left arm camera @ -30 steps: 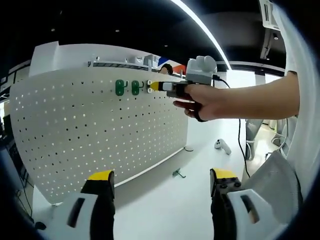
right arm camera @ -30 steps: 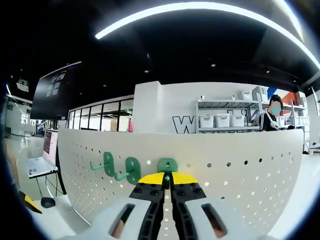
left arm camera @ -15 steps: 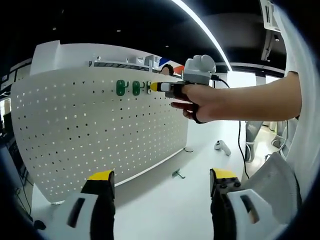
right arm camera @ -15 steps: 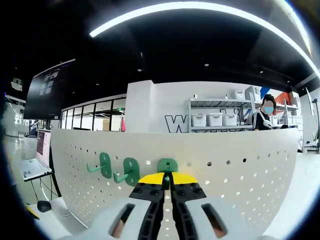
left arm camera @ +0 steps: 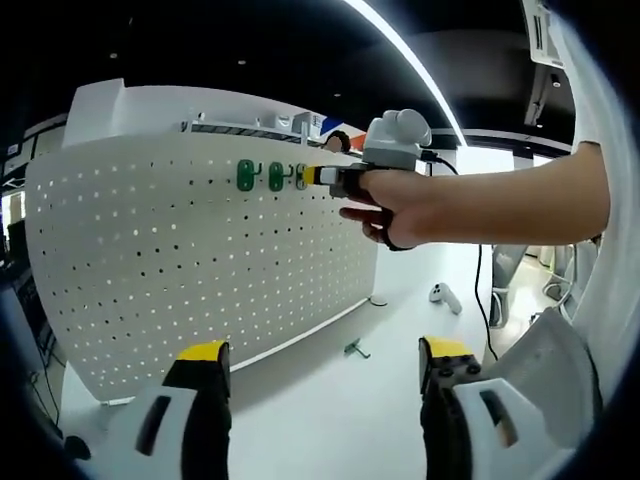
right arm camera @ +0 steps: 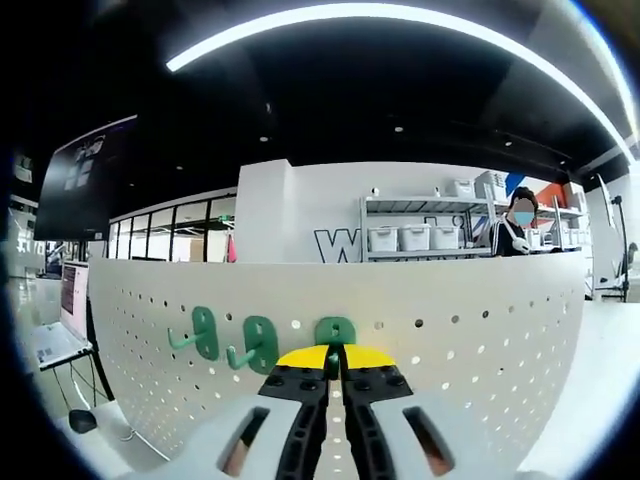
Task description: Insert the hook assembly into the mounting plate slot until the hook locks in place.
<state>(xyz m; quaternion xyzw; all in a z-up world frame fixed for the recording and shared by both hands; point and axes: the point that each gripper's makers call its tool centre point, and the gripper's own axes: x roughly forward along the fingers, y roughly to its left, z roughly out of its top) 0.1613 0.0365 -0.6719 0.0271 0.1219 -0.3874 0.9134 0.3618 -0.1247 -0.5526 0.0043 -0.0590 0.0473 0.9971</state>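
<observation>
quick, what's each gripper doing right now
Left gripper: open, holding nothing.
Right gripper: shut on the green hook, at the pegboard.

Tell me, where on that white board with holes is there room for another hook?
The white perforated pegboard is bare below and left of its top row. That row is crowded: two green plastic hooks hang there, and the right gripper, shut on a third green hook, presses against it. One loose hook lies on the white tabletop.

We note bright ceiling light strips point(right arm camera: 400, 15), a dark ceiling, strong fisheye bending at edges, focus sharp.
</observation>
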